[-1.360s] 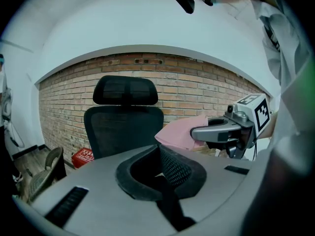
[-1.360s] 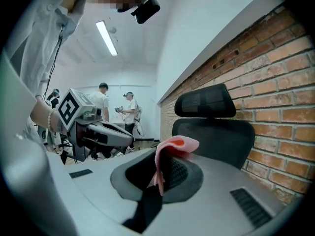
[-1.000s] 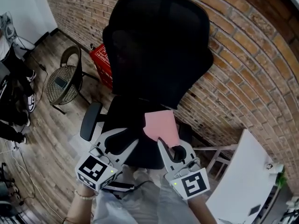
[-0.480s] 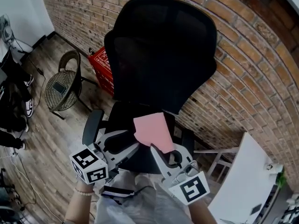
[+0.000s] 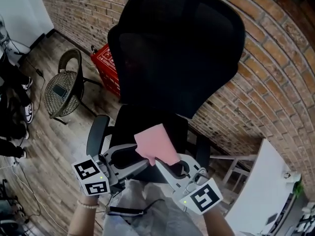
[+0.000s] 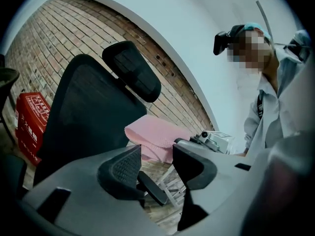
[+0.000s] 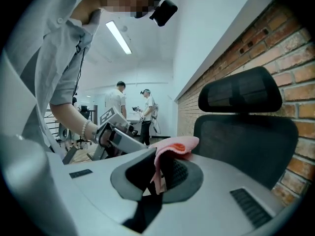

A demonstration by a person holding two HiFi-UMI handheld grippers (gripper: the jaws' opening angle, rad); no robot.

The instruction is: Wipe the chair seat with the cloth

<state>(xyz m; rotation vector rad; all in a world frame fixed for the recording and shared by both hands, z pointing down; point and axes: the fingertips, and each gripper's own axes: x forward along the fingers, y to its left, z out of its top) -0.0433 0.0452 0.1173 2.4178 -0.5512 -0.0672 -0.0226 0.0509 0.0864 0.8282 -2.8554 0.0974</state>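
Nearest to me, at the bottom of the head view, both grippers sit side by side just short of the front edge of the chair seat (image 5: 129, 127). My right gripper (image 5: 172, 162) is clenched on one corner of the pink cloth (image 5: 155, 142); its own view shows the fabric pinched between the ribbed pads and folding over the top of the jaws. From that pinch the cloth runs forward, its long axis pointing toward the backrest (image 5: 177, 48), spread above the middle of the seat. I cannot tell whether its far edge touches the cushion, though the left gripper view suggests it hangs clear. So the surface to wipe lies ahead of and below the right claw, and I judge that hand must come down before any stroke. My left gripper (image 5: 134, 156) is just beside the cloth on its left; its jaws have just been opening and stand wide apart with nothing between them, the cloth showing only beyond the gap. Farther off, a red crate (image 5: 106, 65) and a wicker chair (image 5: 64, 85) stand by the brick wall (image 5: 275, 73).
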